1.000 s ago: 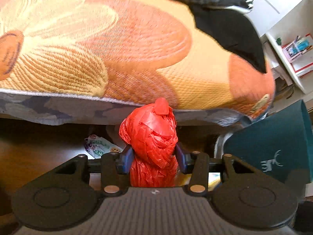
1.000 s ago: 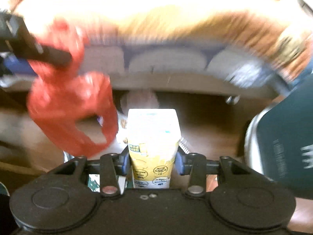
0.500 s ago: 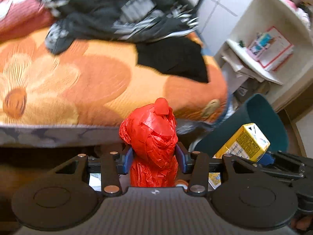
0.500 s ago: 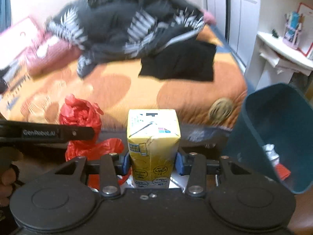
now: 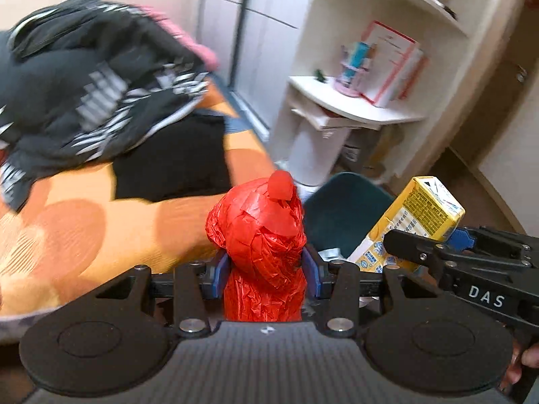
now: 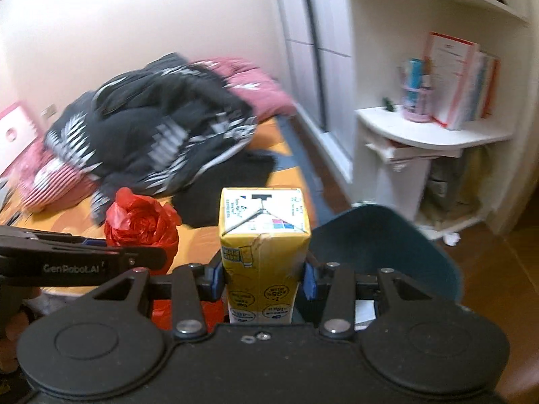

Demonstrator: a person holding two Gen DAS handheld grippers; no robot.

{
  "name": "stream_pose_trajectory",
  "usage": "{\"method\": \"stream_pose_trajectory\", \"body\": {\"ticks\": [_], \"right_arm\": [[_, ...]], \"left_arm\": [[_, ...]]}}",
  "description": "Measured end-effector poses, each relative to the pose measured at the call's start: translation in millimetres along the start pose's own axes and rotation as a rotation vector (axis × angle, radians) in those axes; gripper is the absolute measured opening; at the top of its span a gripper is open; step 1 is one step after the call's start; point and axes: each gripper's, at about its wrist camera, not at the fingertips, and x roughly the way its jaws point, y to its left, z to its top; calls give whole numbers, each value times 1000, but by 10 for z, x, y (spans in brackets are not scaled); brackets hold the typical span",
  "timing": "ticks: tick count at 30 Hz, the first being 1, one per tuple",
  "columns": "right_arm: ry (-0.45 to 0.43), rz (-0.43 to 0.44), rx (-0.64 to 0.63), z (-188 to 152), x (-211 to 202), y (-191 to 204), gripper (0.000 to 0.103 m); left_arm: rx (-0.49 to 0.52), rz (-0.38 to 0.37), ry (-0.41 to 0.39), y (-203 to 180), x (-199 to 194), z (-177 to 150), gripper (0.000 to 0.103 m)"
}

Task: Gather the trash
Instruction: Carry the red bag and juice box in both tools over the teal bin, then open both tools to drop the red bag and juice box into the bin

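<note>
so the left gripper (image 5: 266, 271) is clamped on a crumpled red plastic bag (image 5: 261, 249), blue pads pressing it from both sides, and the bag sticks up well past the fingertips with a little knob of plastic on top. the right gripper (image 6: 264, 274) has a yellow drink carton (image 6: 264, 252) squeezed upright between its pads, folded end facing the camera, printed labels lower down near the gripper body. from the left wrist view you can see that same carton (image 5: 414, 222) off to the right, tilted, held in the other gripper (image 5: 448, 245), and a bit of a hand (image 5: 520, 363) at the bottom right corner. from the right wrist view the red bag (image 6: 141, 227) shows up on the left, held in the left gripper's black arm (image 6: 84, 259). the two grippers are side by side, close together. just beyond and below them is a dark teal bin (image 6: 397, 239) with its mouth tipped toward the cameras, something pale lying inside but too hidden to tell what. behind all that is a bed with an orange floral cover (image 5: 101, 219), a heap of black and white patterned clothes (image 6: 161, 134) on it, plus something pink behind the heap. on the right there's a white shelf unit (image 6: 434, 134) with books (image 6: 461, 84) and a small pink holder on it. the background is pretty blurry.
</note>
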Motion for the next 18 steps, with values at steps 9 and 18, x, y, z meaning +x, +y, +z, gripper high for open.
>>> {"method": "stream_pose_trajectory", "body": {"ticks": [9,18], "right_arm": [[20,-123,70,-69,86,-756,43],[115,-166,166,-211,414,-1209,43]], "left_arm": [[66,-88,52,-682,622,256,44],[154,-106,125,-1170,1257,350,44]]}}
